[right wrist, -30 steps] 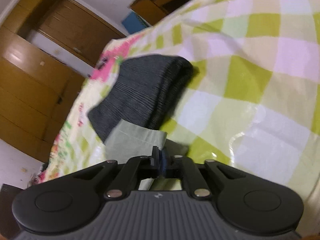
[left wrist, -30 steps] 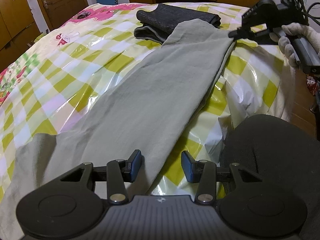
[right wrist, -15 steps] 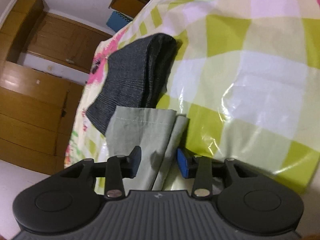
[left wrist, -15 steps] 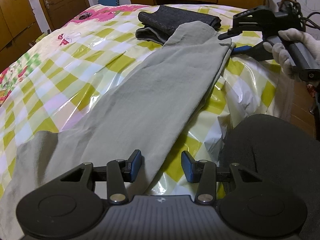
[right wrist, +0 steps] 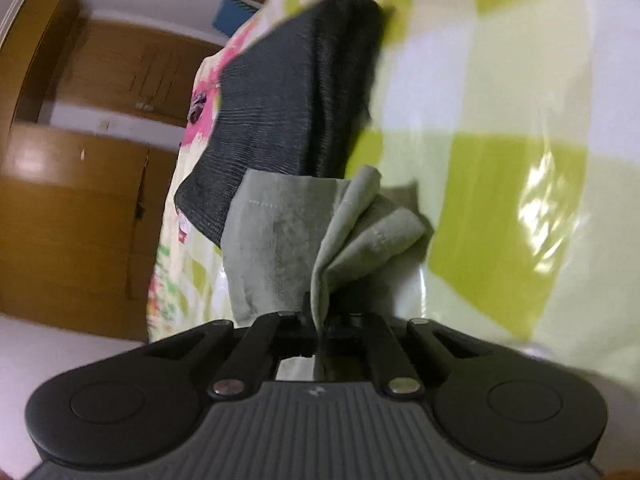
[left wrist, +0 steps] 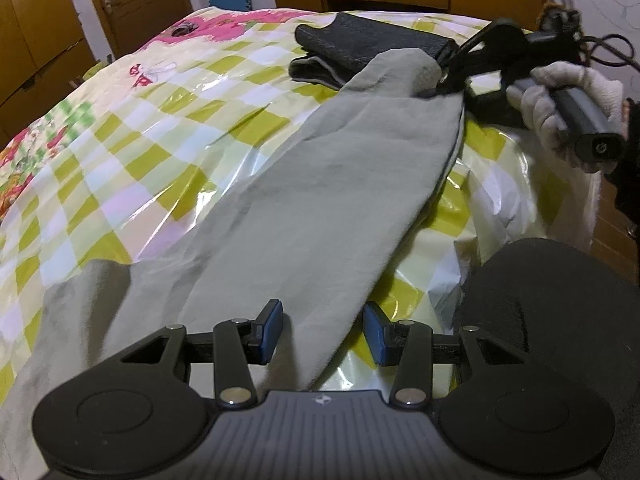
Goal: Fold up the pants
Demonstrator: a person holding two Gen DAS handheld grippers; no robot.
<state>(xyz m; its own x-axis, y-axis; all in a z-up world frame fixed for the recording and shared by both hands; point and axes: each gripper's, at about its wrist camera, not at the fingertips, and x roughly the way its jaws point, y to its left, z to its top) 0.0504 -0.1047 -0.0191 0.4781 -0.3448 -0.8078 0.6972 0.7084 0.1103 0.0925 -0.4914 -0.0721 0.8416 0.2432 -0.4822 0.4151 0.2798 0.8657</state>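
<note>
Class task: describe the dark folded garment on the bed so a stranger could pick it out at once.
Find the bed's checked green-and-white cover. At its far end, beyond the grey-green pants, lies the dark folded garment. It alone is charcoal, ribbed and stacked compactly.

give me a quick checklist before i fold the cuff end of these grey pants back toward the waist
1. Right gripper shut on the cuff of the grey pants: ok, fabric is bunched between its fingers.
2. Both leg layers caught in that grip: cannot tell, the folds hide it.
3. Left gripper holding the near end: not ok, it is open, with the pants' edge lying between its fingers, ungripped.
4. Leg lying flat on the checked sheet: ok, only slight wrinkles.
5. Cuff free of the folded dark pants: cannot tell, it lies right against them.
6. Black chair off the pants: ok.
</note>
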